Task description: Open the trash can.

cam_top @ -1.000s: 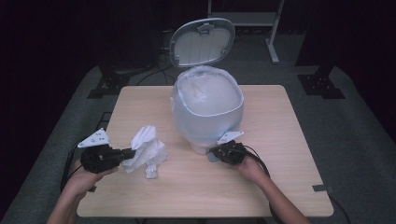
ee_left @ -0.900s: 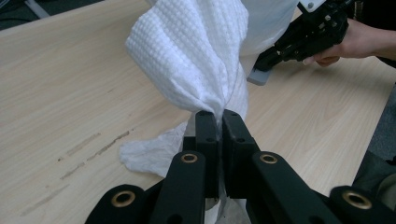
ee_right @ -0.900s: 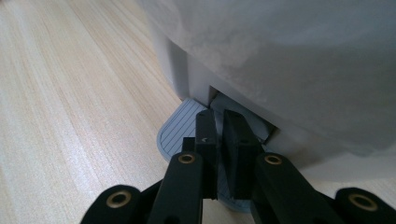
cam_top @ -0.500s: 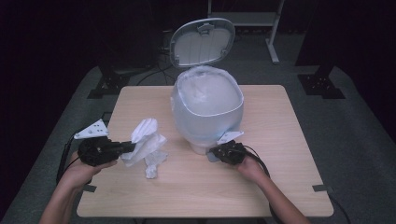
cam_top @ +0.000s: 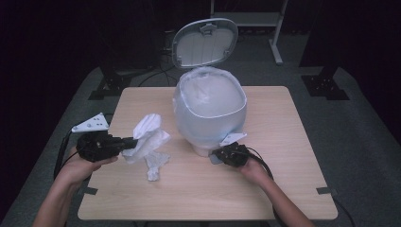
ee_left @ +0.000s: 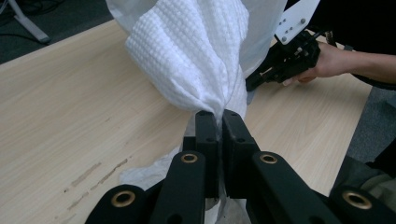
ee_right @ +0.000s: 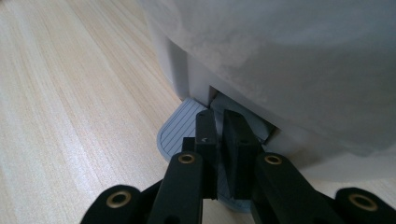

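Paper is coming off the table on the left: the left gripper, jaws pinched tight on a crumpled white embossed paper towel, is lifting it, and compared with a second ago the wad is sitting higher and nearer the bin, with its lower twisted tail dragging on the light wooden table. In the left gripper view the towel is fanning upward out of the closed jaws, so the hold looks secure.

Centre of the table, the pale grey pedal bin lined with a translucent white plastic bag is standing with its round grey lid tipped up and open.

To the right, the right gripper is keeping its place at the bin's foot, jaws closed with nothing between them, pressing down on the ribbed grey foot pedal, which is probably what is keeping the lid up.

With the mouth open and the towel airborne, the throw-away looks about half done; the carry over the rim and the release are yet to come.
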A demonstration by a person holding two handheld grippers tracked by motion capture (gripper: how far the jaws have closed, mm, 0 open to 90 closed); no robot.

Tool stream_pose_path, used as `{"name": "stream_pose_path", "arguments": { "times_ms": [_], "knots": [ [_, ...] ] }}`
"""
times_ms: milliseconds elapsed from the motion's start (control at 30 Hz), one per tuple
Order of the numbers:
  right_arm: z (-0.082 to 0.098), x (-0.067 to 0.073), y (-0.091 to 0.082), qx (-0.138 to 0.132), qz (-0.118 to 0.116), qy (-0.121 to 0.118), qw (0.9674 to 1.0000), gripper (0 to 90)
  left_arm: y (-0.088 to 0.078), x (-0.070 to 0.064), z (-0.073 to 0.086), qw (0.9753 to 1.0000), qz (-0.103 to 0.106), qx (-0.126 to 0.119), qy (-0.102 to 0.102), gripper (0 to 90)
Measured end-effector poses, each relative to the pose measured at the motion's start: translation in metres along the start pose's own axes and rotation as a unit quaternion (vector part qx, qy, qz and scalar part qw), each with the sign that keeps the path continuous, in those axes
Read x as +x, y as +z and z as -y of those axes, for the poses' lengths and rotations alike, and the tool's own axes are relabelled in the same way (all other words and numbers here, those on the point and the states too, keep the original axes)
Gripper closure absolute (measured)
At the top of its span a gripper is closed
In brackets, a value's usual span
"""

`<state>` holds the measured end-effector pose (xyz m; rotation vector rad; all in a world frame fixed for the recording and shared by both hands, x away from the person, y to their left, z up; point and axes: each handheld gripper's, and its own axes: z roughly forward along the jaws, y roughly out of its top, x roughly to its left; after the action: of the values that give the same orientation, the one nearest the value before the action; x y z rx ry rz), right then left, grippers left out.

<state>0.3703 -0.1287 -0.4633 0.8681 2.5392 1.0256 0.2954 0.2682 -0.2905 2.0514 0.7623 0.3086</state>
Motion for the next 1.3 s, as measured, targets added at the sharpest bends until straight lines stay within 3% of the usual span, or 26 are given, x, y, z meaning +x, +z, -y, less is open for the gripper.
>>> {"name": "stream_pose_path", "arguments": {
  "times_ms": [700,1300],
  "knots": [
    [0.0,-0.001,0.0,0.0,-0.002,-0.003,1.0,84.3,-0.007,-0.009,-0.05,0.9994,0.019,-0.018,0.022,86.8],
    [0.0,-0.001,0.0,0.0,-0.001,-0.004,1.0,84.3,-0.003,-0.014,-0.085,0.9987,0.029,-0.025,0.036,86.7]
  ]
}}
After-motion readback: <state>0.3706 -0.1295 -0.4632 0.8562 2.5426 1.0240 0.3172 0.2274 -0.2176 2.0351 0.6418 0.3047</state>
